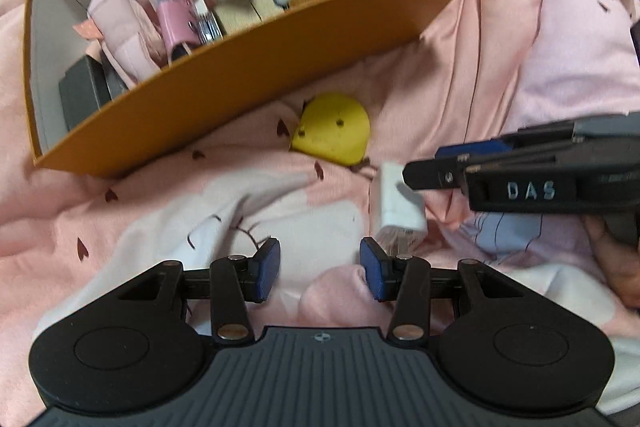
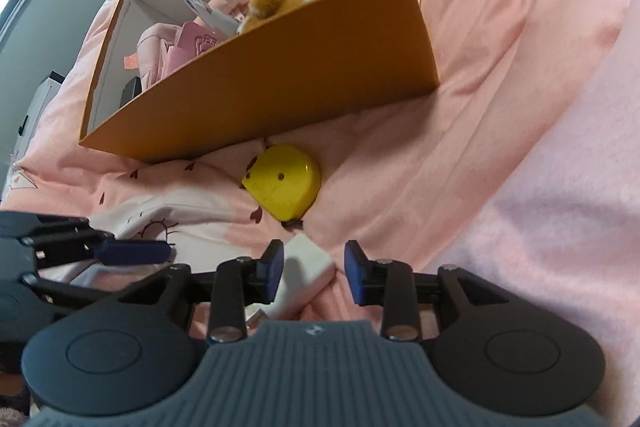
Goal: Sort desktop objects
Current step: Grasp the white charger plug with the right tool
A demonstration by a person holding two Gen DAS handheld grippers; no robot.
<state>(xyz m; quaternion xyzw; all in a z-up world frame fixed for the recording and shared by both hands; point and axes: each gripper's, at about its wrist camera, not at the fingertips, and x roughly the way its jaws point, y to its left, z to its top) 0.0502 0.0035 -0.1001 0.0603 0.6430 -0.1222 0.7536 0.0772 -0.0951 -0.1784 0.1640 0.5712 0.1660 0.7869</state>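
Box wall hides most contents; both grippers seemingly part-open, empty.

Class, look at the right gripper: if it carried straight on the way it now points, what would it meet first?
Most likely the white block, lying on the pink bedding partly between the open fingers of the right gripper. The yellow tape measure lies beyond it. Depth is uncertain.
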